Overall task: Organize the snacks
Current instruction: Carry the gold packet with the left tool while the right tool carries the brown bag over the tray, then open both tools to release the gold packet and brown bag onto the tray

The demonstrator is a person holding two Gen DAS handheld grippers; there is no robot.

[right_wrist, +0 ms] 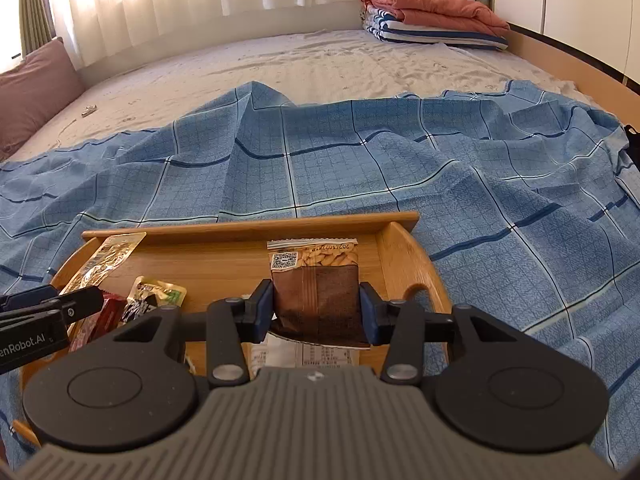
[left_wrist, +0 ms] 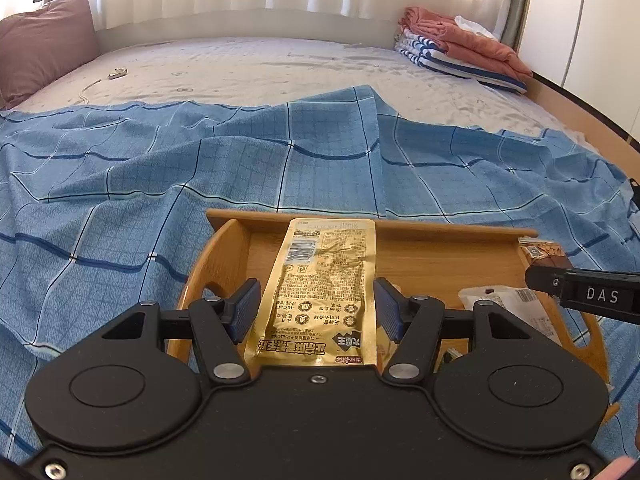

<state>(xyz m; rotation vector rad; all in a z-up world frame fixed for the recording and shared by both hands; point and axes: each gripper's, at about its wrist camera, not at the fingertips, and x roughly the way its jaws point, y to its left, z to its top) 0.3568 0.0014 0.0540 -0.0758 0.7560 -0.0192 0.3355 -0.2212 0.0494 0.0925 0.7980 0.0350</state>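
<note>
A wooden tray (left_wrist: 440,232) sits on a blue checked cloth; it also shows in the right wrist view (right_wrist: 248,228). My left gripper (left_wrist: 316,308) is shut on a gold snack packet (left_wrist: 320,280), held over the tray's left part. My right gripper (right_wrist: 316,312) is shut on a brown peanut packet (right_wrist: 316,288), over the tray's right part. The gold packet (right_wrist: 104,260) and the left gripper's finger (right_wrist: 80,304) show at left in the right wrist view. The right gripper's finger (left_wrist: 580,292) and the peanut packet (left_wrist: 544,250) show at right in the left wrist view.
In the tray lie a white packet (left_wrist: 508,300), a red packet (right_wrist: 108,312) and a green-and-black packet (right_wrist: 152,296). The blue cloth (left_wrist: 120,200) covers the near half of a bed. Folded blankets (left_wrist: 460,48) lie at the far right, a mauve pillow (left_wrist: 44,44) at the far left.
</note>
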